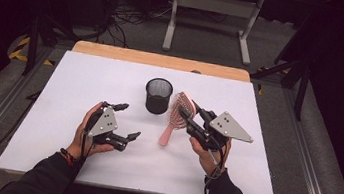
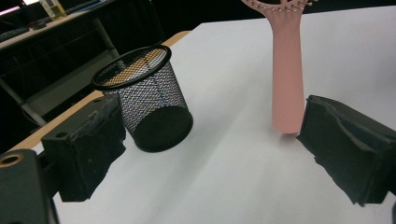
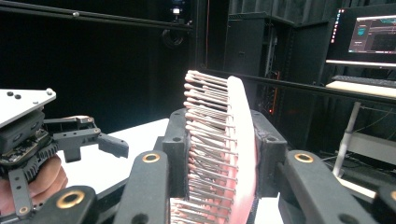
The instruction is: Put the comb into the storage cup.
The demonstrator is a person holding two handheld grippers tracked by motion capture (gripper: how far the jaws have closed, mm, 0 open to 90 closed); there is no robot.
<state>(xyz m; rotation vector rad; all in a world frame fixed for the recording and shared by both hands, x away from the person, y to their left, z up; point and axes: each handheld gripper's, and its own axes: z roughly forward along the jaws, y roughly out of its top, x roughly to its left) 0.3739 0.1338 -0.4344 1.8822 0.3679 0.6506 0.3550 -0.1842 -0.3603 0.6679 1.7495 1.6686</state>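
Right gripper (image 3: 219, 154) pinches the pink hairbrush (image 1: 177, 115) by its head just beside the mesh pen cup (image 1: 158, 95), probably to drop it in handle-first; left gripper (image 1: 124, 121) sits spread, holding nothing.

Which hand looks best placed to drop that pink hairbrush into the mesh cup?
Right. The right gripper is clamped on the pink hairbrush beside the mesh cup; the left gripper is open, holding nothing.

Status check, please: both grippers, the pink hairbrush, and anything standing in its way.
Right gripper shut on pink hairbrush, gripping its head. Left gripper open, holding nothing. Black mesh cup upright beside the brush.
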